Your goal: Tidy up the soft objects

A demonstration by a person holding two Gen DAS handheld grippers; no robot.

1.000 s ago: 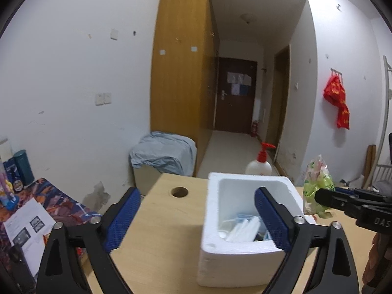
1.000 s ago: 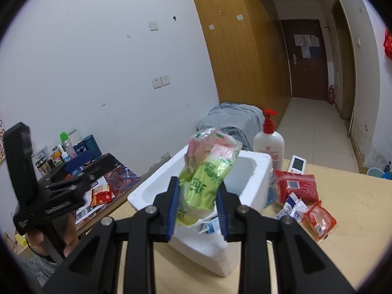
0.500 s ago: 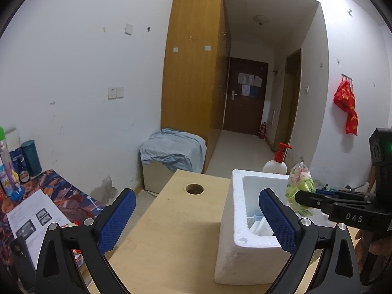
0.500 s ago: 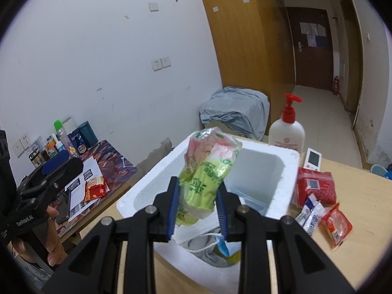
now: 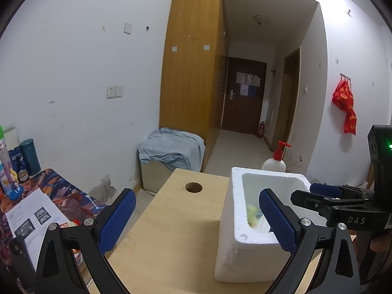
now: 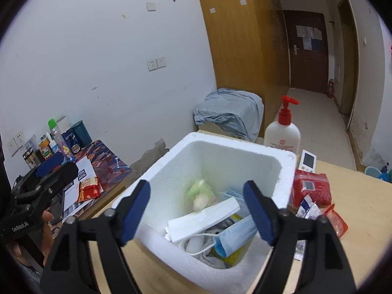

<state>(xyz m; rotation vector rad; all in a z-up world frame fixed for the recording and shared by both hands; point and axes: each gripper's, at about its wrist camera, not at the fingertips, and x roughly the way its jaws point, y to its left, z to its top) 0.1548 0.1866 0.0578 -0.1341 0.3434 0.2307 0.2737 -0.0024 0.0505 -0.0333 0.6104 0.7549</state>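
White walls, a wooden wardrobe and a corridor form the background behind a pale wooden table (image 5: 176,232).

Right gripper (image 6: 196,210): the jaws are spread wide and nothing is held. It is positioned directly above the open foam box (image 6: 284,169), at the centre of the right wrist view. Below the gap between the jaws, a green snack bag (image 6: 201,192) is seen lying inside the box against the far left inner wall, beside a white folded pack (image 6: 203,218) and a blue face mask (image 6: 235,235).

Left gripper (image 5: 196,220): the jaws are likewise spread wide and empty. It is held low over the table, with the foam box (image 5: 235,240) at the lower right of its view.

Remaining loose items are located at the right edge of the right wrist view, outside the box: a red packet (image 6: 311,191) touching the box wall, small sachets (image 6: 308,208) just below it, and a red-orange pouch (image 6: 336,223) further right. A pump bottle (image 6: 283,132) and a small white device (image 6: 308,160) are seen behind them.

Governing relation: the loose items lie to the right of the right gripper, on the far side of the box from the left gripper. The right gripper is judged the nearer tool. The long axis of the red packet runs roughly left to right in the frame, so a grasp across its short side is advised.
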